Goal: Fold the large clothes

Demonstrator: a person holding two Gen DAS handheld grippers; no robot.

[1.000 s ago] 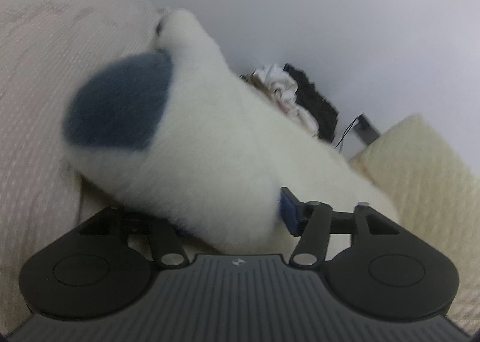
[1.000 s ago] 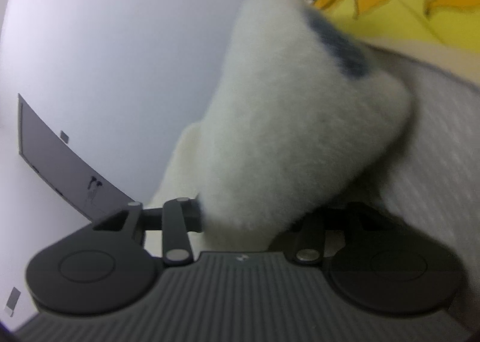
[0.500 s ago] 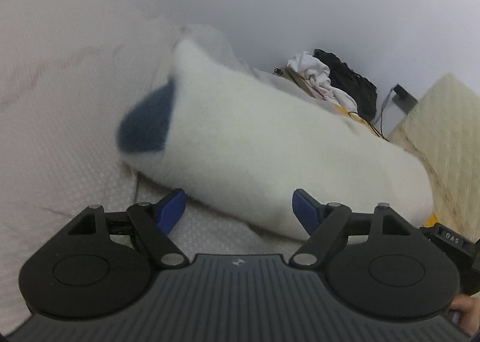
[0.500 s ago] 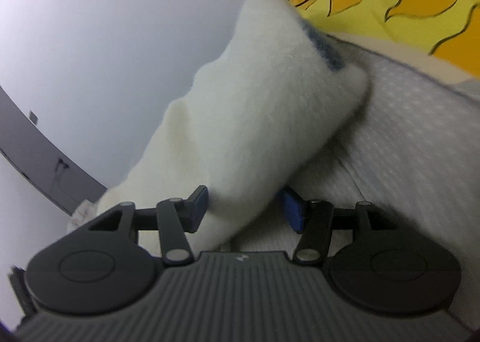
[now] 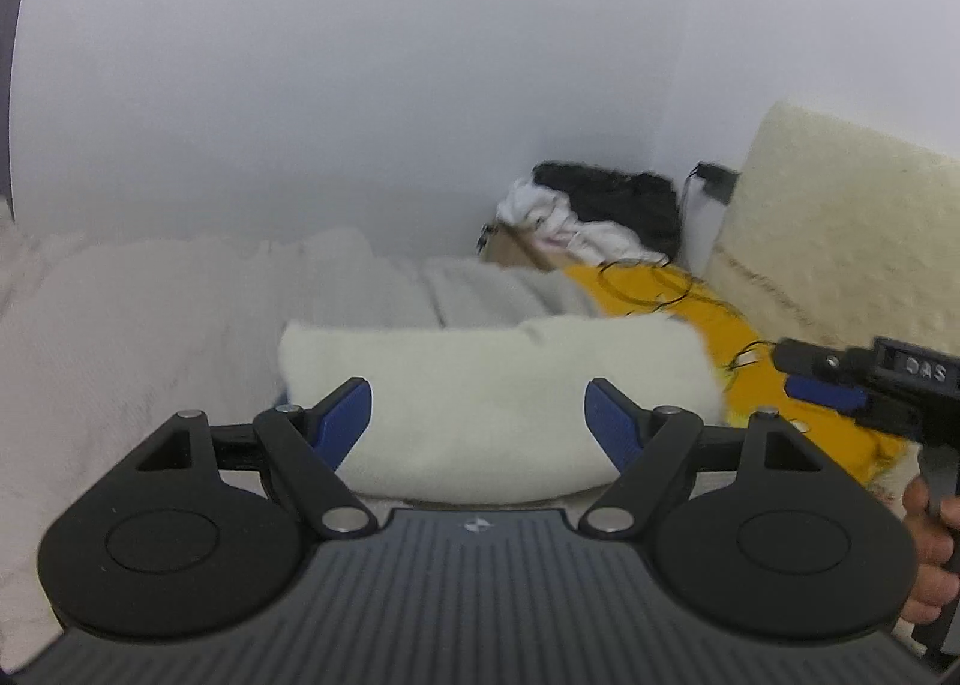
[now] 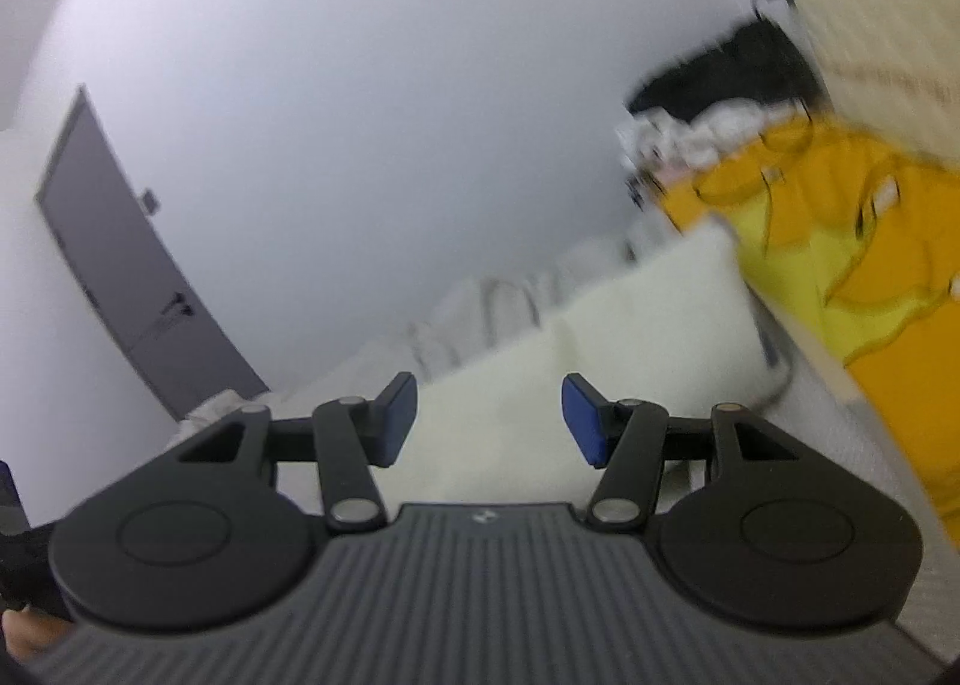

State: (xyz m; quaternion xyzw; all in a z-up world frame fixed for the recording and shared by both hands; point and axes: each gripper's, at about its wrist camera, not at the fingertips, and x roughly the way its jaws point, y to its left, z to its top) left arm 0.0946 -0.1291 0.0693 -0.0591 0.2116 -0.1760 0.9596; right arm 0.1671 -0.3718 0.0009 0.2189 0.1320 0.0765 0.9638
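One fluffy cream-white fleece garment [image 5: 498,403] lies folded into a thick bundle on the pale bedcover [image 5: 120,337]; left gripper [image 5: 478,415] and right gripper [image 6: 489,421] both hang spread and empty, so little folding seems left.

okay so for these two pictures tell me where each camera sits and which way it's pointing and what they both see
Left wrist: sits on the left gripper, looking forward and slightly down over its open blue fingers at the folded white fleece on the bed; the right gripper and a hand show at right.
Right wrist: sits on the right gripper, tilted sideways, facing the fleece, white wall and grey door; its fingers are open.
Shared: the fleece, the yellow cloth, and the dark clothes pile in the corner.
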